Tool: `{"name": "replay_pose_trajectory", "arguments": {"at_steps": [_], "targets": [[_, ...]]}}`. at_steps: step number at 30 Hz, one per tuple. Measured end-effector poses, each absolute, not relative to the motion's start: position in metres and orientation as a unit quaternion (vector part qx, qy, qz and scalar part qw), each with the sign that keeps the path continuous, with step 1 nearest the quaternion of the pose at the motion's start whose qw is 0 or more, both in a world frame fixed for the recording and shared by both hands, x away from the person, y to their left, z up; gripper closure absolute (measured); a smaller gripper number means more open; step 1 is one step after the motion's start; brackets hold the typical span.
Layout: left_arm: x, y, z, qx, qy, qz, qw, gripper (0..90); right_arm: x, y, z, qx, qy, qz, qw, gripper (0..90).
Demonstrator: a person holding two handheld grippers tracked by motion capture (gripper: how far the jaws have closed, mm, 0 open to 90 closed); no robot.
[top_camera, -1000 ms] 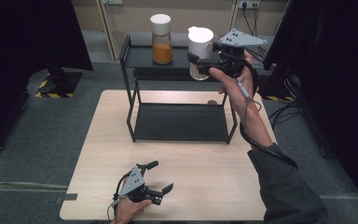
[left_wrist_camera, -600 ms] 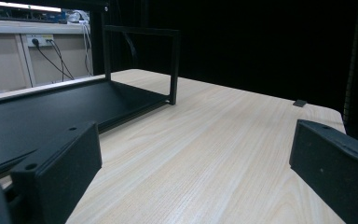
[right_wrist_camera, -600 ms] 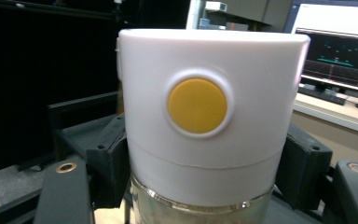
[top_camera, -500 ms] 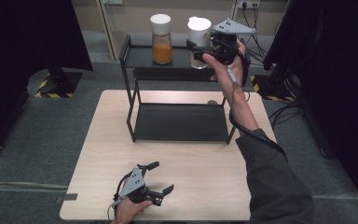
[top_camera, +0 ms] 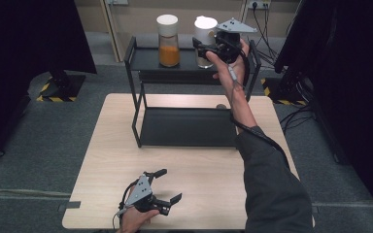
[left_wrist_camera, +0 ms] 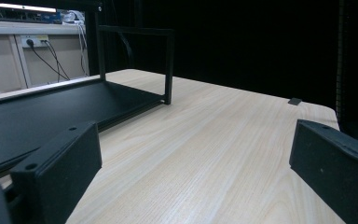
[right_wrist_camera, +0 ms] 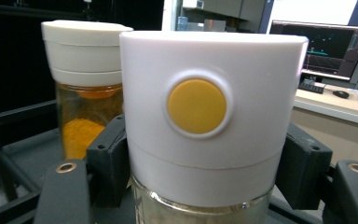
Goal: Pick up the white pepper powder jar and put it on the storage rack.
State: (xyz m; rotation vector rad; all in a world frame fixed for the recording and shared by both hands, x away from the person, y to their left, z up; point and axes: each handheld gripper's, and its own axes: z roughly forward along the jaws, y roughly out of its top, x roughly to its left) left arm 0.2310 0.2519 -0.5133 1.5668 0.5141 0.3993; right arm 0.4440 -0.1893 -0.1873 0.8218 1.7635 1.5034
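A glass jar with a white lid (top_camera: 205,40) (right_wrist_camera: 205,130) is on the black rack's top shelf (top_camera: 148,60), with my right gripper (top_camera: 205,51) (right_wrist_camera: 200,172) shut on it from the right; its lid bears a yellow button (right_wrist_camera: 196,106). Whether the jar rests on the shelf or hangs just above it I cannot tell. To its left stands a second jar (top_camera: 168,34) (right_wrist_camera: 84,88) with orange powder inside. My left gripper (top_camera: 167,185) (left_wrist_camera: 191,172) rests low over the wooden table (top_camera: 199,174) near its front edge, open, nothing between its pads (left_wrist_camera: 60,163).
The two-tier black rack has a lower shelf (top_camera: 187,127) (left_wrist_camera: 42,112) lying on the table's back half. Dark curtains flank both sides. Cables and a wall socket (top_camera: 257,6) sit behind the rack. A desk with monitors (right_wrist_camera: 326,42) stands beyond the jars.
My right gripper has carried the white-lidded jar left and away from me, over the top shelf, closer to the orange jar. The left gripper has stayed put.
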Motion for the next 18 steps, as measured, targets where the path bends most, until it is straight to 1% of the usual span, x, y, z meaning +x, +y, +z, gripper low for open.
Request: {"name": "replay_pose_trajectory", "arguments": {"at_steps": [9,18], "targets": [[0.231,0.251,-0.513,0.693,0.226,0.176,0.662,1.6,0.456,-0.186,-0.202,0.328,0.662,0.584,0.337,30.7],[0.23,0.25,-0.513,0.694,0.224,0.176,0.661,1.6,0.458,-0.186,-0.207,0.338,0.651,0.591,0.336,30.6]]}}
